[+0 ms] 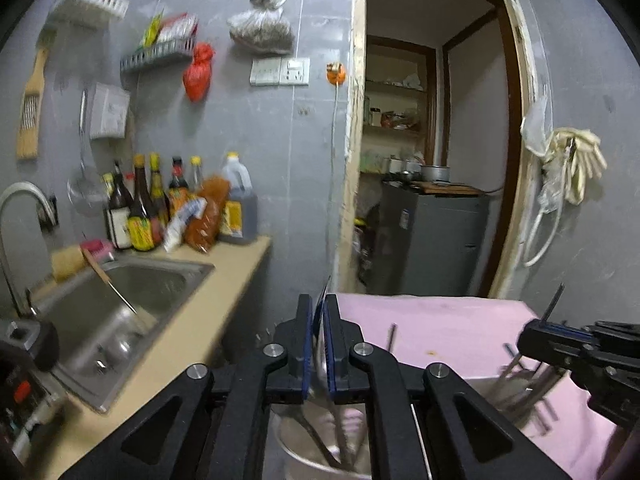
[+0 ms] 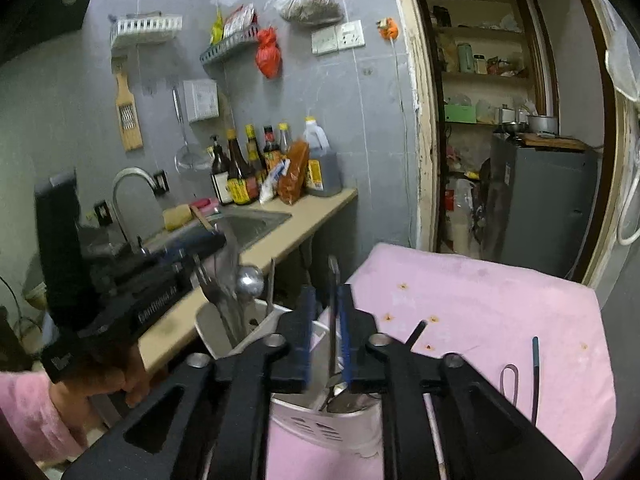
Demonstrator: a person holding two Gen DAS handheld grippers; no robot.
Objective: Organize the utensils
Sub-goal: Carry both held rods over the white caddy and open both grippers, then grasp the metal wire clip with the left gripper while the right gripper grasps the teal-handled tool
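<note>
My left gripper (image 1: 319, 314) is shut on a thin metal utensil (image 1: 322, 300) whose lower end hangs into a metal cup (image 1: 316, 448) below it. From the right wrist view the left gripper (image 2: 216, 242) holds that blurred utensil (image 2: 230, 268) over the white holder (image 2: 224, 334), among a fork and a ladle (image 2: 250, 280). My right gripper (image 2: 324, 312) is shut on a dark-handled utensil (image 2: 333, 304) that stands upright in the holder's near compartment (image 2: 320, 420). In the left wrist view the right gripper (image 1: 536, 332) grips the same handle (image 1: 554, 302) above several utensils (image 1: 520, 384).
The holder stands on a pink cloth-covered table (image 2: 480, 300). Two thin dark sticks (image 2: 535, 364) and a wire loop (image 2: 508, 380) lie on the cloth at the right. A counter with a steel sink (image 1: 132, 300), faucet and sauce bottles (image 1: 160, 204) runs along the left. An open doorway (image 1: 432, 160) is behind.
</note>
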